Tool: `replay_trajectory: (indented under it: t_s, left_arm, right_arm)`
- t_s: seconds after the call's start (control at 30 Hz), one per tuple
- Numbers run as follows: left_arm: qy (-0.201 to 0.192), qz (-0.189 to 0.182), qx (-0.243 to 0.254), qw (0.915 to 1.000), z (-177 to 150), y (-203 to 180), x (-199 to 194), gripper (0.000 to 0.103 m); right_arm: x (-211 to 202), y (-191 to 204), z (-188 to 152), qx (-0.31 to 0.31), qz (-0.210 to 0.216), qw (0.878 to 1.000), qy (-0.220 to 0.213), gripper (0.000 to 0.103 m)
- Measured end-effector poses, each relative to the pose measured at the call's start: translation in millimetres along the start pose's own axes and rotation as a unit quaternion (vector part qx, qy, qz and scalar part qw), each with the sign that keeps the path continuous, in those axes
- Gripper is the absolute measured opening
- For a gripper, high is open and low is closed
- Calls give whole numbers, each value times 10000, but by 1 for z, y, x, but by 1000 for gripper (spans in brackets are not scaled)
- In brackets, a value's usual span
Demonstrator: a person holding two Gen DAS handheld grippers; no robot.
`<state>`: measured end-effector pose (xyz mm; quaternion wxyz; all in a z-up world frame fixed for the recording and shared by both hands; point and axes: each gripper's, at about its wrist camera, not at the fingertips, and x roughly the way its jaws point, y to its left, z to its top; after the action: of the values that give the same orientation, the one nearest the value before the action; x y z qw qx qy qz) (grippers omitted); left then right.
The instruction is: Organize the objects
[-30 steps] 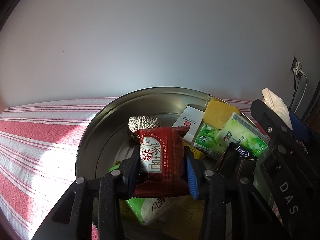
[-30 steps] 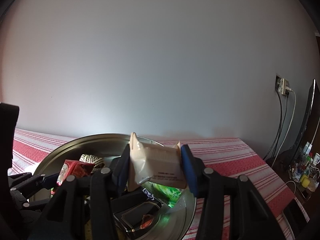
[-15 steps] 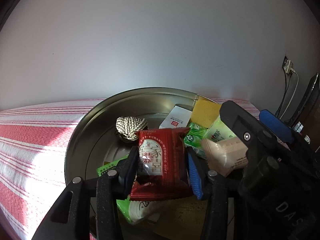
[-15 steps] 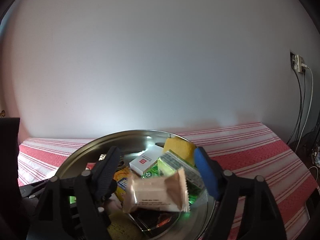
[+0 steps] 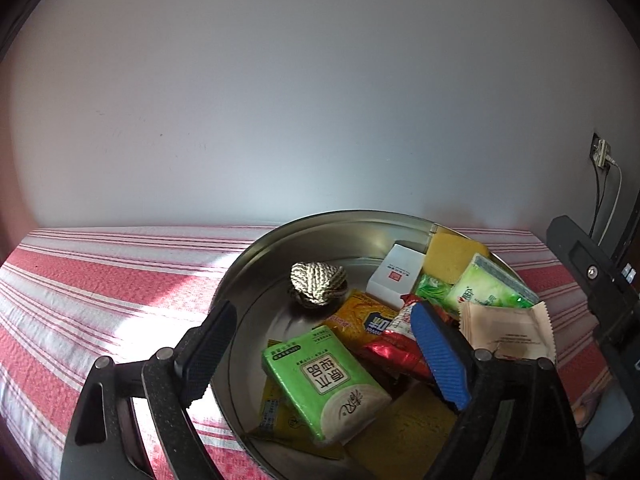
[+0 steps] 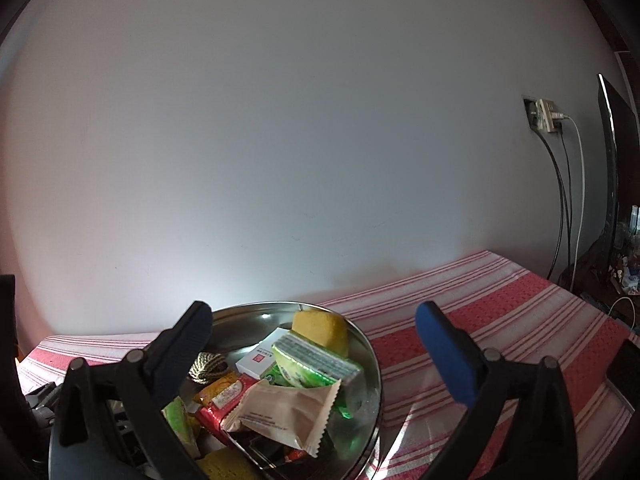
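A round metal bowl (image 5: pixel 320 216) on the striped cloth holds the sorted items. My left gripper (image 5: pixel 324 352) hovers over its near side, jaws opening, nothing pressed between them. The red snack packet (image 5: pixel 394 346) lies loose in the bowl by the blue finger (image 5: pixel 440 356). My right gripper (image 6: pixel 314 352) is above the bowl's (image 6: pixel 372 360) right side, jaws opening wide and empty. The beige packet (image 6: pixel 284 408) rests on the pile below, also seen as the beige packet (image 5: pixel 508 332) in the left wrist view, next to the red packet (image 6: pixel 224 404).
Also in the bowl: a green tissue pack (image 5: pixel 324 376), rope knot (image 5: pixel 318 282), white box (image 5: pixel 396 276), yellow sponge (image 5: pixel 454 254), green-white pack (image 5: pixel 488 288) and an orange packet (image 5: pixel 360 316). The red-striped cloth (image 6: pixel 500 320) extends right. A wall socket with cables (image 6: pixel 544 116) is far right.
Both grippers opened. The red packet dropped from the left jaws into the bowl, and the beige packet fell from the right jaws onto the pile. The right gripper rolled and shifted sideways.
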<state>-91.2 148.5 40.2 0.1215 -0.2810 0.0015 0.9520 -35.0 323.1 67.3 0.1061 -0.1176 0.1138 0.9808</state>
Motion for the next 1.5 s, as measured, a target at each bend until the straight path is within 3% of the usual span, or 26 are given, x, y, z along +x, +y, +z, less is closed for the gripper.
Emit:
replay_trajectory:
  t_s: [0.2,0.5,0.67,0.93,1.5]
  left_arm:
    - [-527,725,427,9951,-10,-3,-13,90]
    - [-759,911,475,9918,-21,12,-27,90]
    - [-884,876,400,9914,-24,18,-33,90]
    - [-991,765,440,9912,-29,20,-50,93]
    - [-728,519,-47,9960,-47,50,-73,97]
  right_arm:
    - [-4,-2,-2,33,-110,9999,-31,103]
    - [-23,4,-11,0,-402,9989,-254,103]
    - [-31,18,-16,-361,-618,9968,-352,103]
    - [-41,26,-23,-372,-727,9961,-343,103]
    - [-74,60,-42,-617,-713,9950,-336,103]
